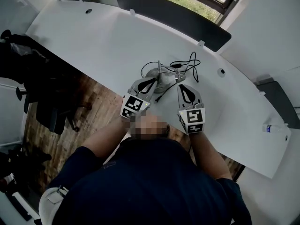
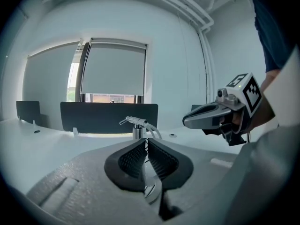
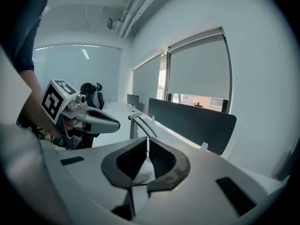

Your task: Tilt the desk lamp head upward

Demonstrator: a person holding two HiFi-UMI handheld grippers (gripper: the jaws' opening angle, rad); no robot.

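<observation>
A small desk lamp (image 1: 160, 76) stands near the front edge of a white desk (image 1: 93, 41), its cable (image 1: 190, 64) looped behind it. The left gripper (image 1: 151, 82) and right gripper (image 1: 181, 86) sit close on either side, jaws closed and empty. They seem poised to steady the lamp and lift its head.

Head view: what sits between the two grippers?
The head view shows the silver desk lamp's round base and black cable between the left gripper and right gripper.
</observation>
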